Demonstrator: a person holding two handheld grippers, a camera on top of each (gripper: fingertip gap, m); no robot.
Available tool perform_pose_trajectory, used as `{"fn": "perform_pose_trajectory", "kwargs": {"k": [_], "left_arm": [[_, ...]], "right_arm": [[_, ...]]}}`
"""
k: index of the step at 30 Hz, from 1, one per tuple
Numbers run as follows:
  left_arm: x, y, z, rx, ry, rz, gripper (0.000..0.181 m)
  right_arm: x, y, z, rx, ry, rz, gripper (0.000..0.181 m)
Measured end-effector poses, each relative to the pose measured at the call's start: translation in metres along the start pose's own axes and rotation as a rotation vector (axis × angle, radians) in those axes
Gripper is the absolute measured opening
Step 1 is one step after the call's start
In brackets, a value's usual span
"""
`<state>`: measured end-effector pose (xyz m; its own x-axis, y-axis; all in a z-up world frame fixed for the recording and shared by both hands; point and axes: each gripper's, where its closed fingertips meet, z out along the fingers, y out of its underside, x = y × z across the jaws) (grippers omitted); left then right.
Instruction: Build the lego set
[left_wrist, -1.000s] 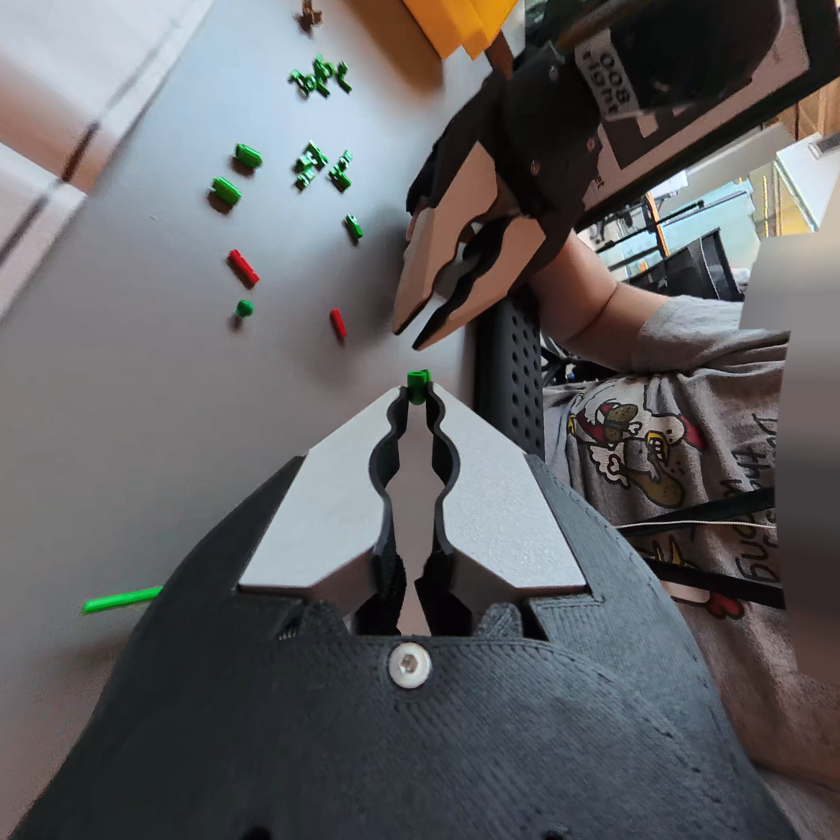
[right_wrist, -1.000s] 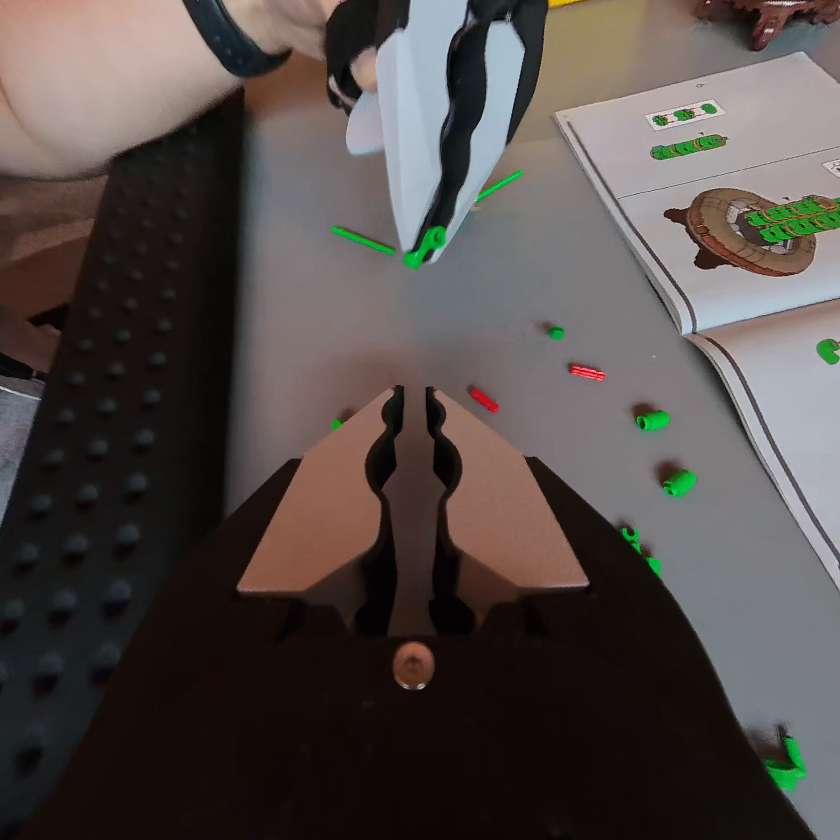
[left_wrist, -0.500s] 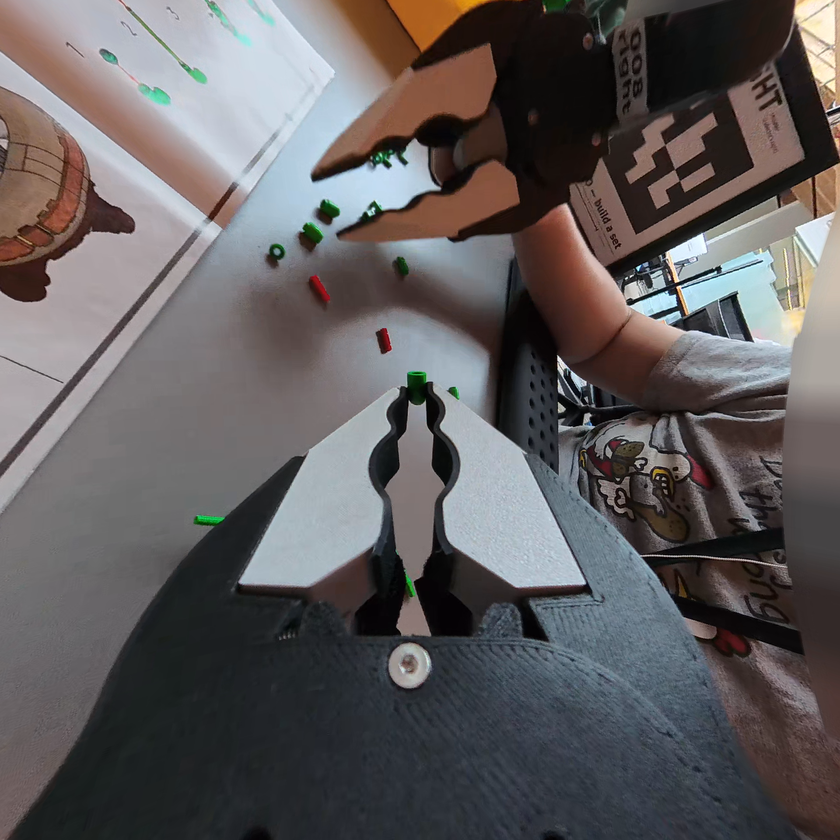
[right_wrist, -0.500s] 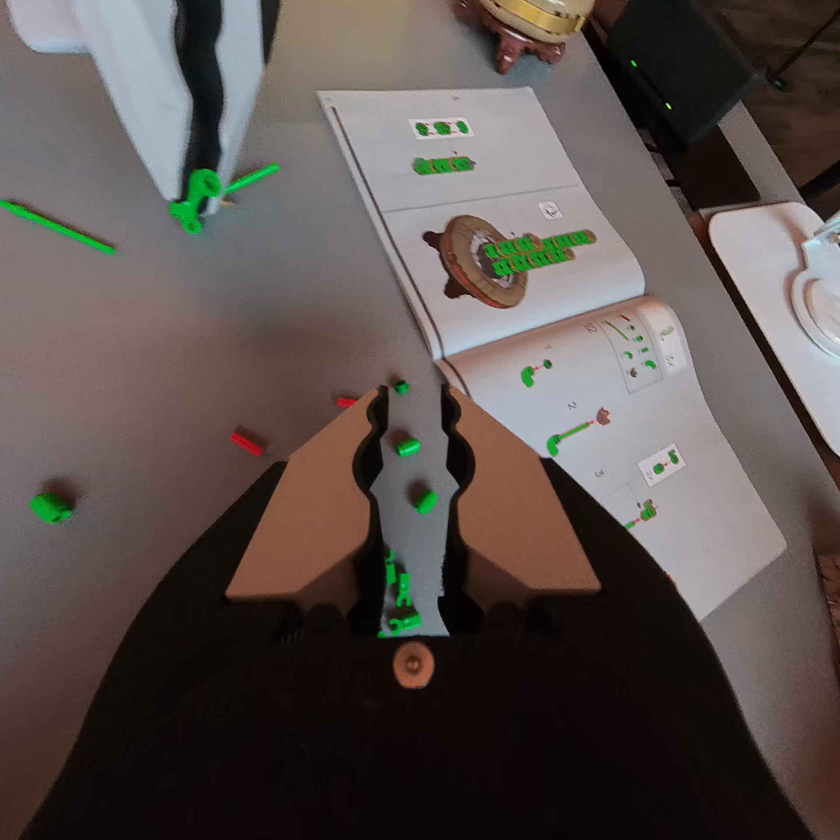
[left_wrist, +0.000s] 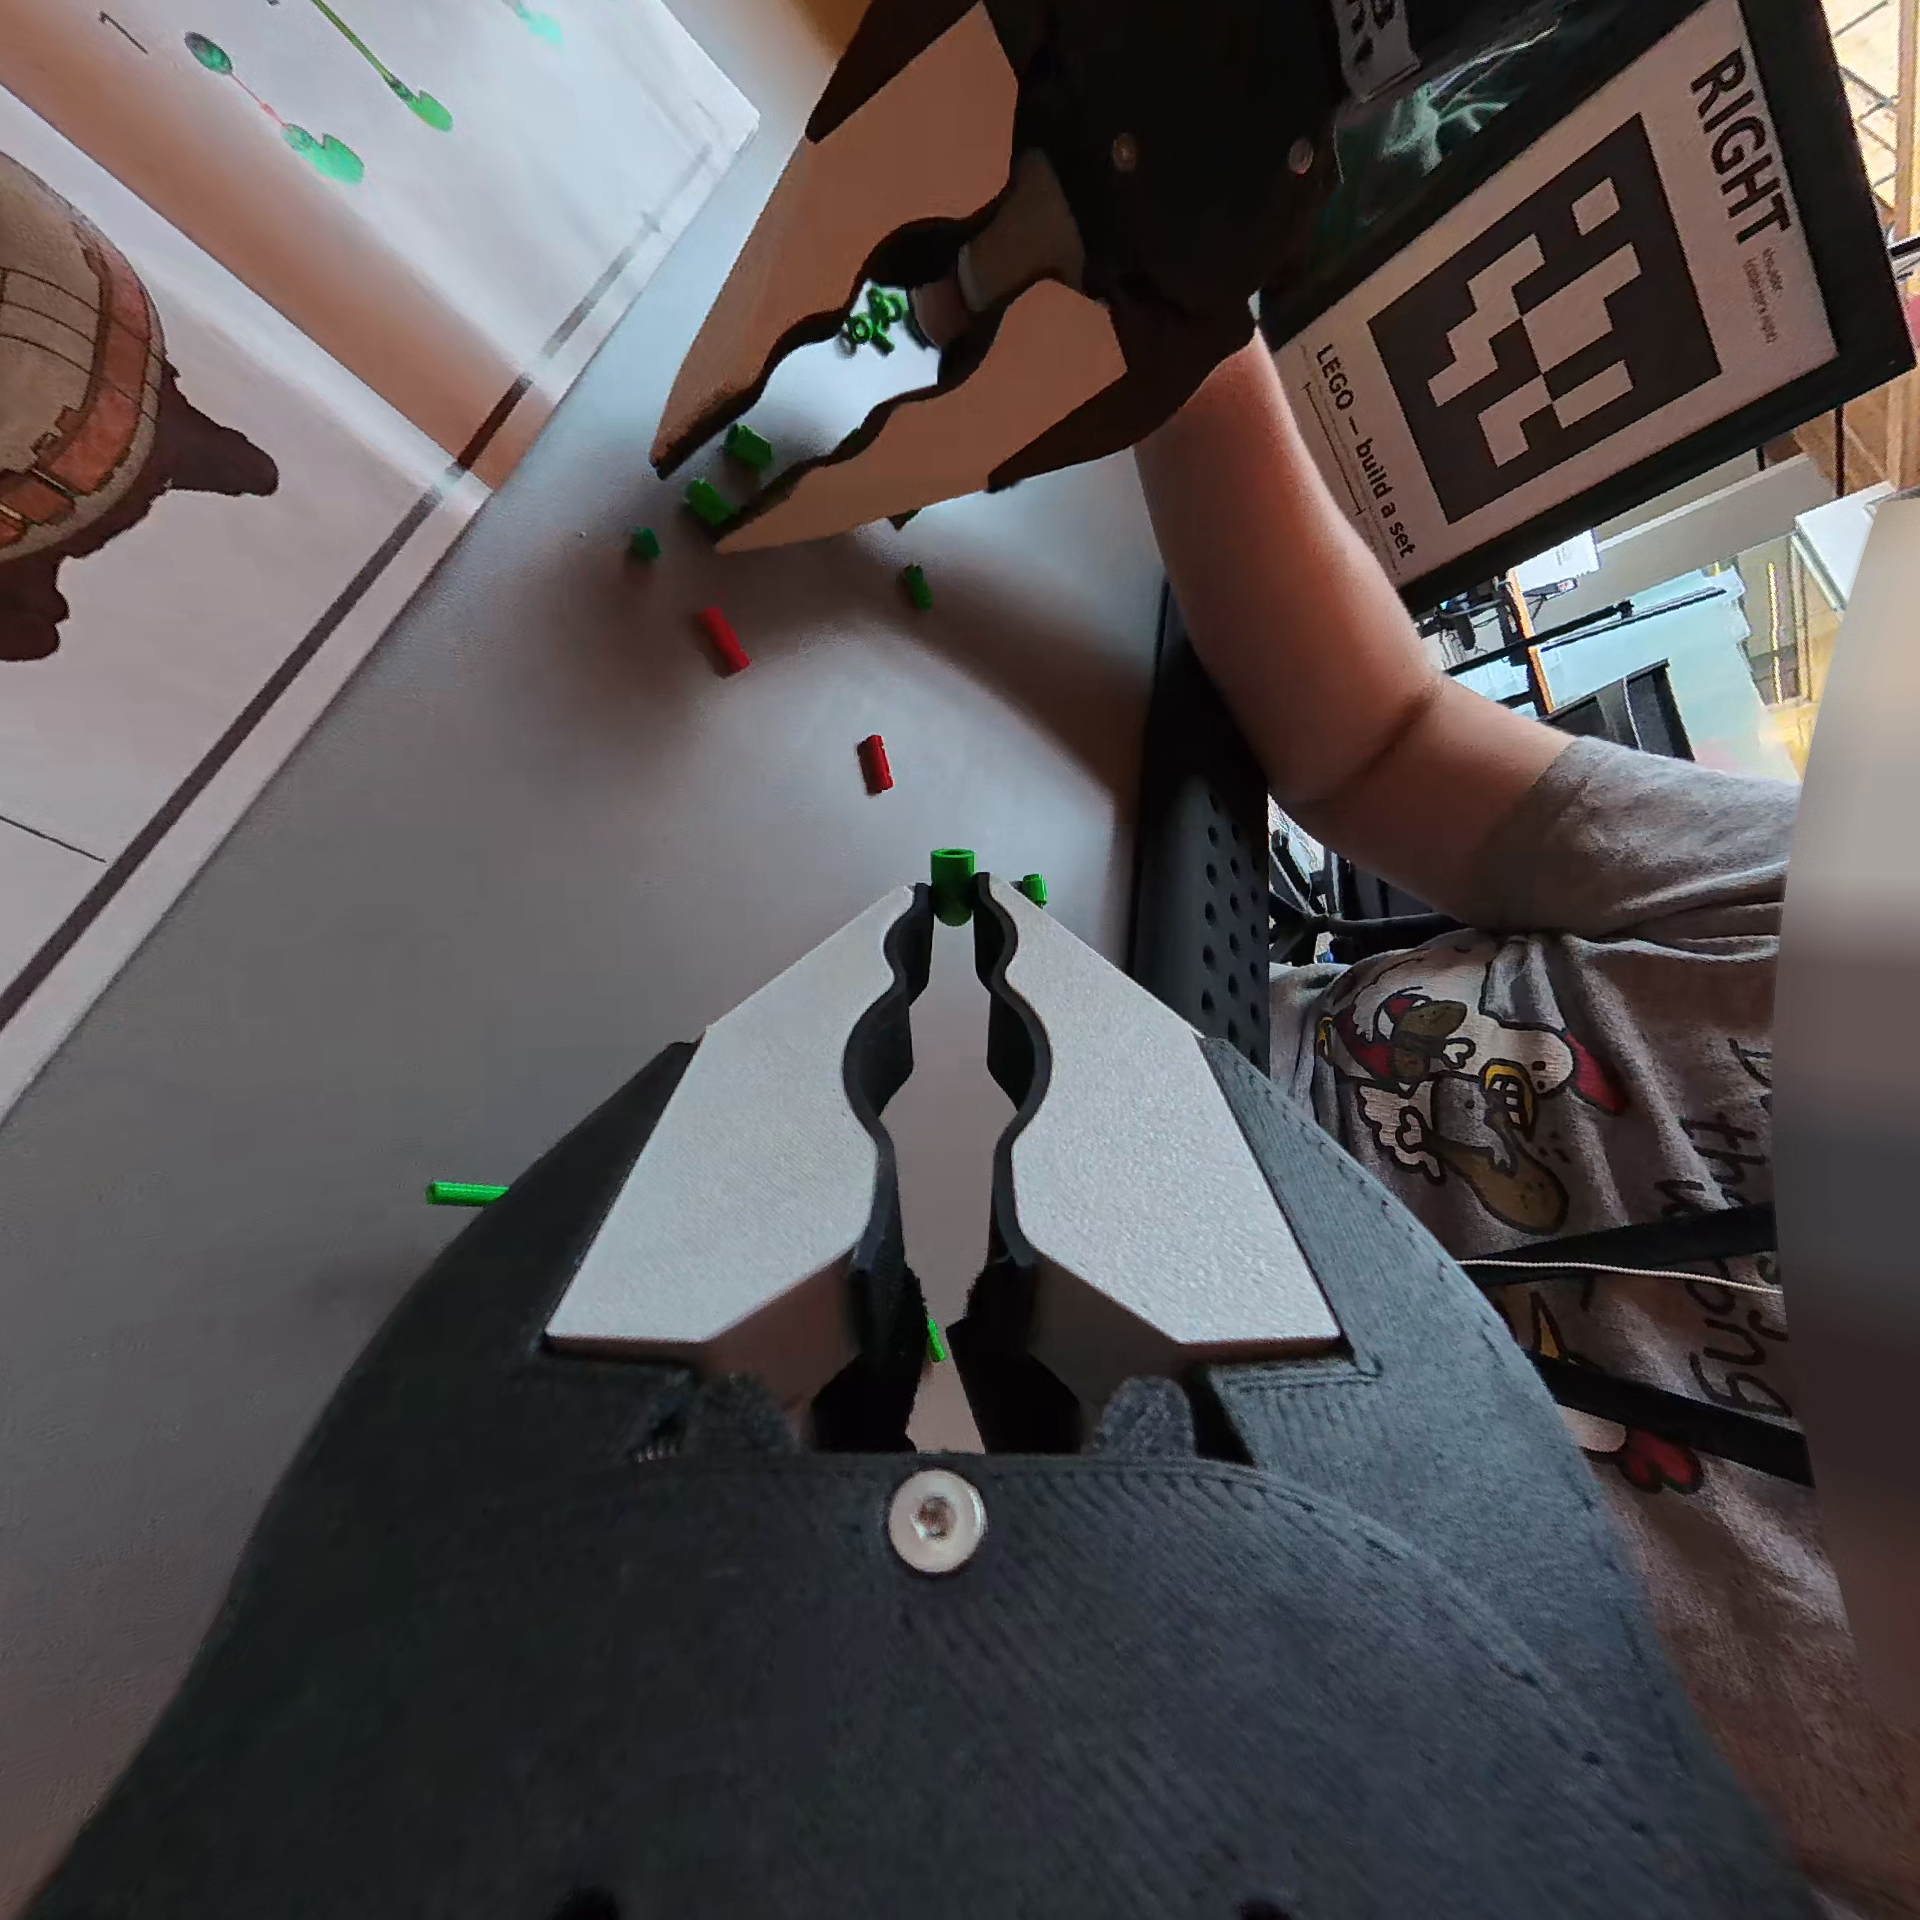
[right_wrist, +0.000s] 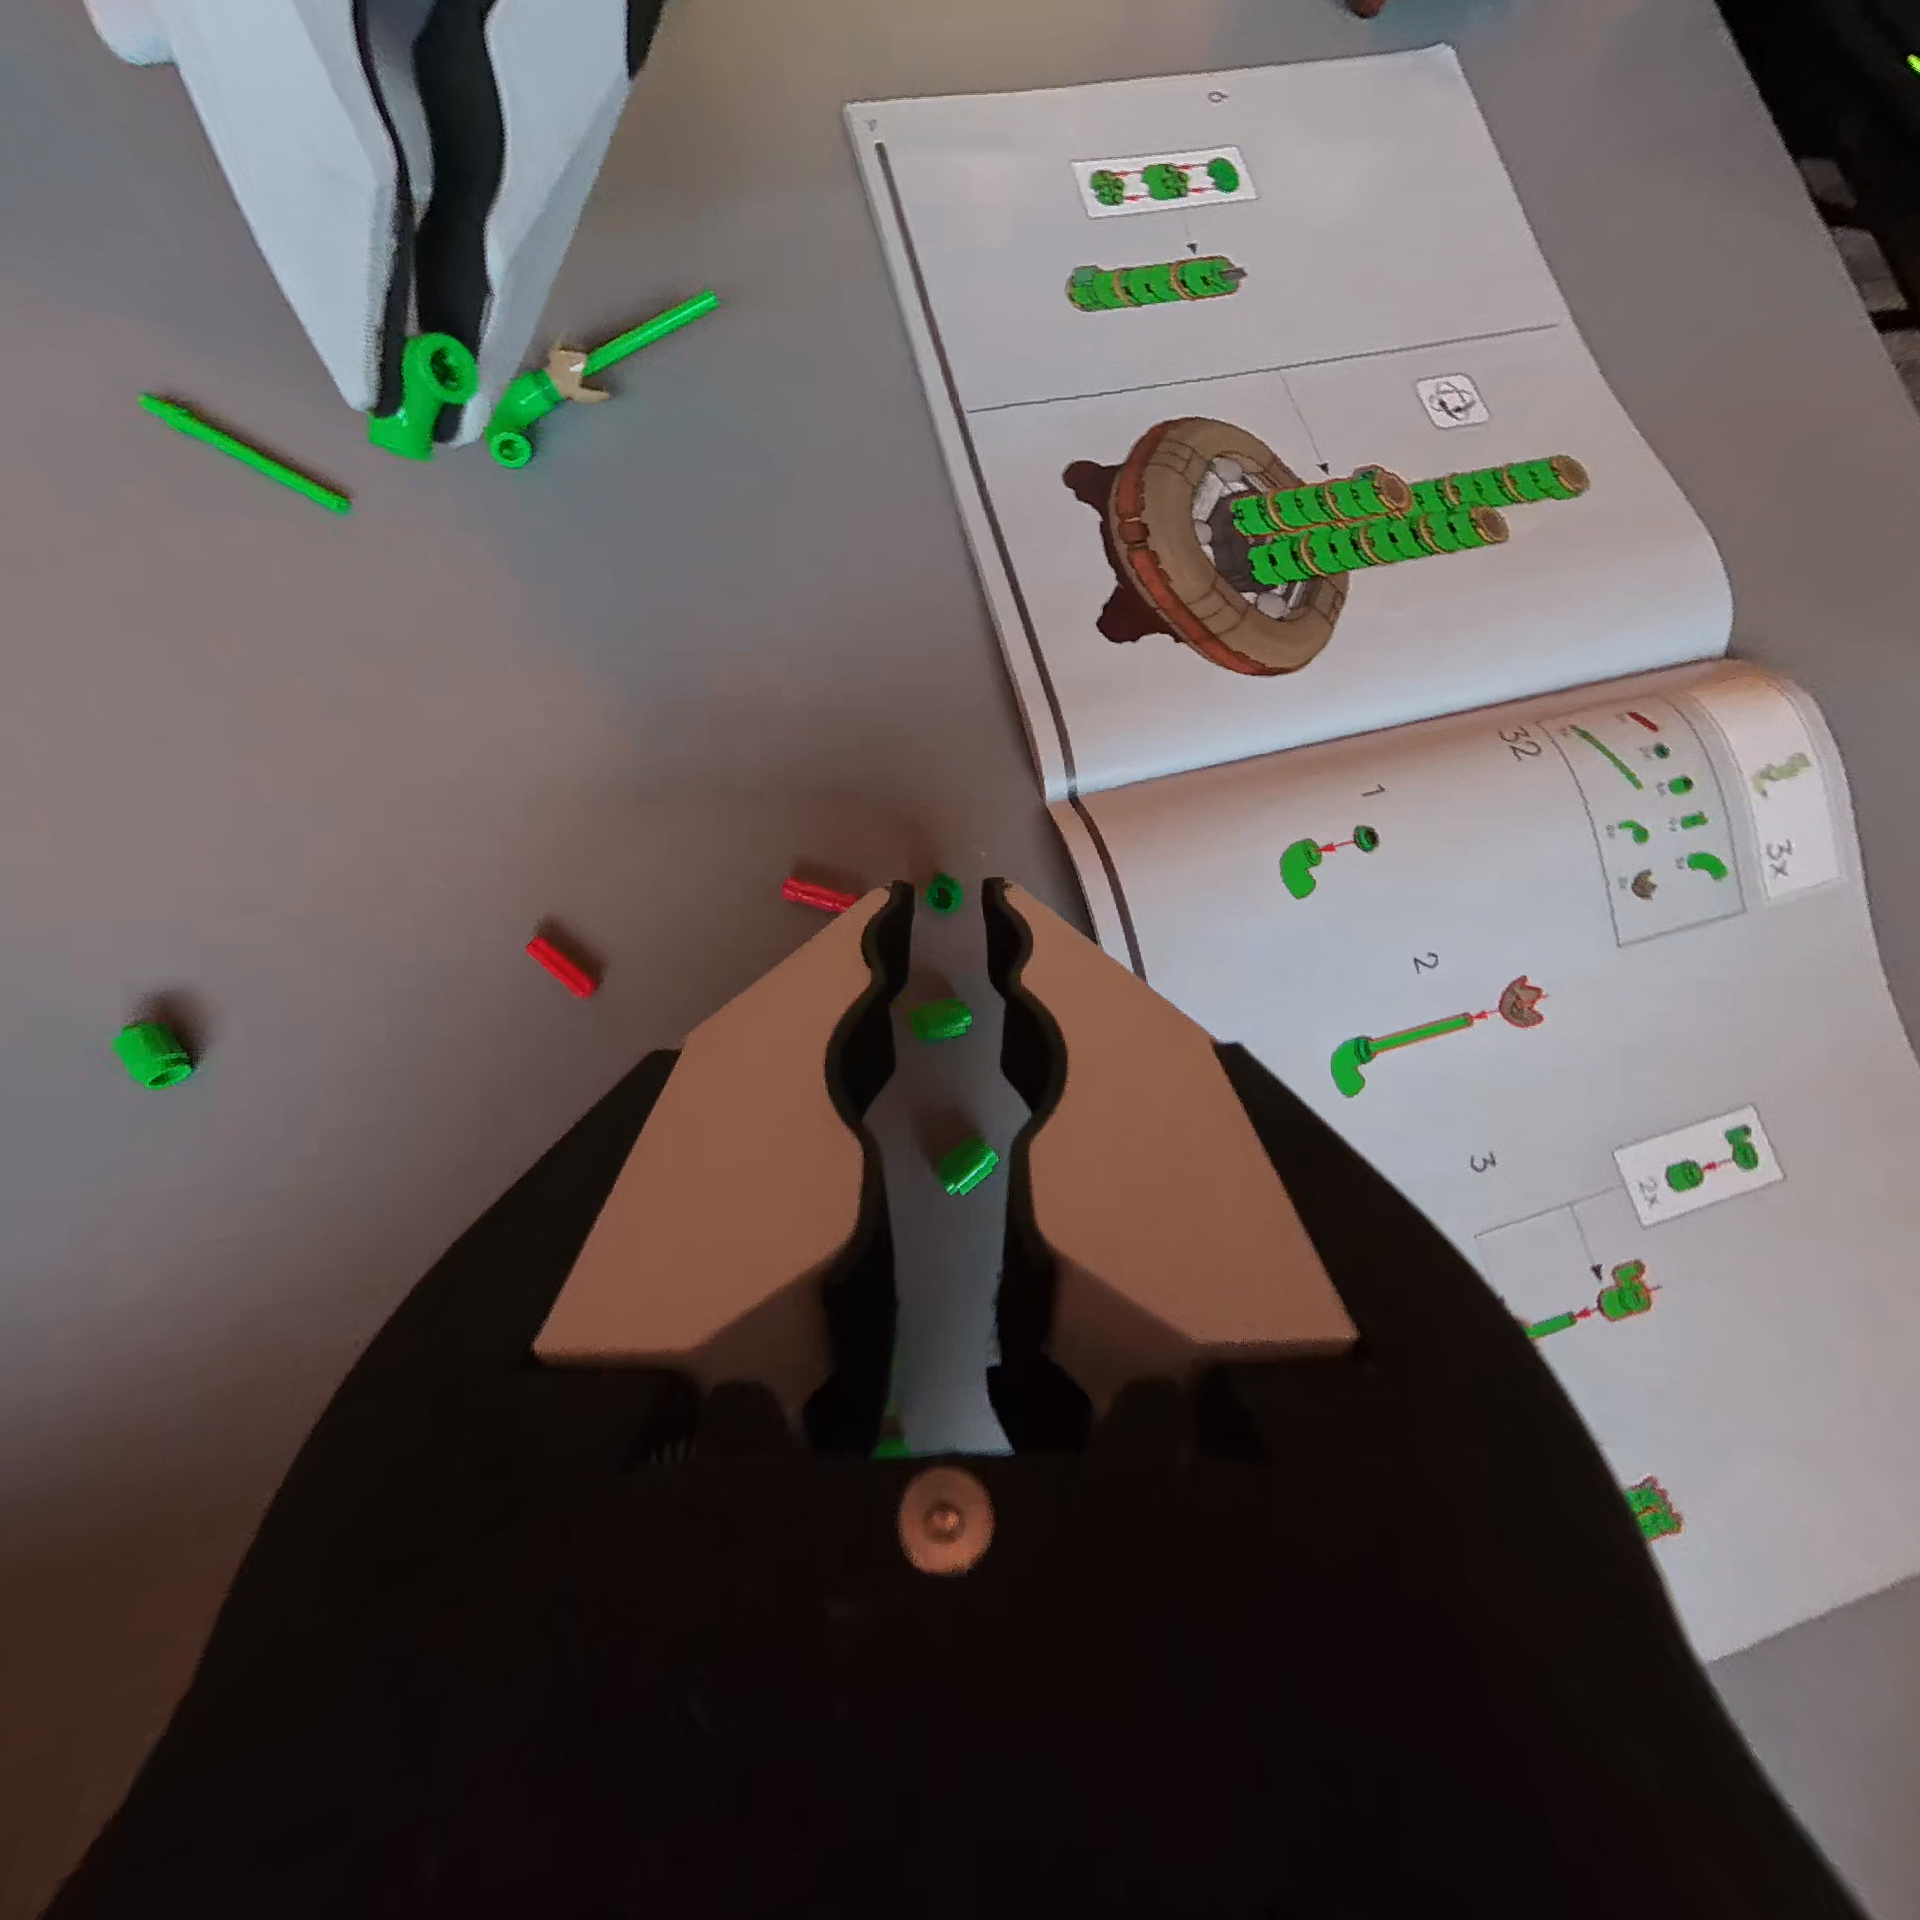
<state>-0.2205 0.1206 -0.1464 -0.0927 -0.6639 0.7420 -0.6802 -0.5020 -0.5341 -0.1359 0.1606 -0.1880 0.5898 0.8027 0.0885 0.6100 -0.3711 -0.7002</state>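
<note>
My left gripper (left_wrist: 951, 902) is shut on a small green elbow piece (left_wrist: 952, 868) and holds it just above the grey table. The right wrist view shows the same gripper (right_wrist: 421, 421) and elbow (right_wrist: 428, 387) at the upper left. My right gripper (right_wrist: 943, 896) is open and low over the table, with a tiny green round piece (right_wrist: 942, 894) lying between its tips. Two green cylinders (right_wrist: 940, 1020) (right_wrist: 966, 1166) lie on the table in the gap farther back. In the left wrist view the right gripper (left_wrist: 694, 499) hovers over these green pieces (left_wrist: 710, 502).
An open instruction booklet (right_wrist: 1351, 520) lies right of the right gripper. Two red pins (right_wrist: 561, 966) (right_wrist: 816, 891), a green cylinder (right_wrist: 156, 1055), a green rod (right_wrist: 244, 452) and a second elbow with a rod and tan piece (right_wrist: 540, 405) lie on the table (right_wrist: 520, 675). A person's arm (left_wrist: 1351, 675) is at the table edge. There is about 11 cm between the tips of the two grippers. My left tips are roughly 10 cm from the green rod (right_wrist: 244, 452).
My right gripper swung away from the left gripper to the loose green pieces by the booklet, opened wider and came down over them. The left gripper kept hold of its elbow.
</note>
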Motion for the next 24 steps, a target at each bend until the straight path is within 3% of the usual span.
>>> {"fn": "perform_pose_trajectory", "kwargs": {"k": [14, 24], "left_arm": [[-0.0001, -0.0001, -0.003, 0.005, 0.009, -0.018, 0.005], [0.0003, 0.002, -0.0007, -0.008, 0.012, -0.025, 0.006]], "right_arm": [[-0.0065, -0.0035, 0.0024, -0.267, 0.069, -0.462, 0.01], [-0.005, 0.0007, 0.0061, -0.397, 0.073, -0.547, 0.01]]}}
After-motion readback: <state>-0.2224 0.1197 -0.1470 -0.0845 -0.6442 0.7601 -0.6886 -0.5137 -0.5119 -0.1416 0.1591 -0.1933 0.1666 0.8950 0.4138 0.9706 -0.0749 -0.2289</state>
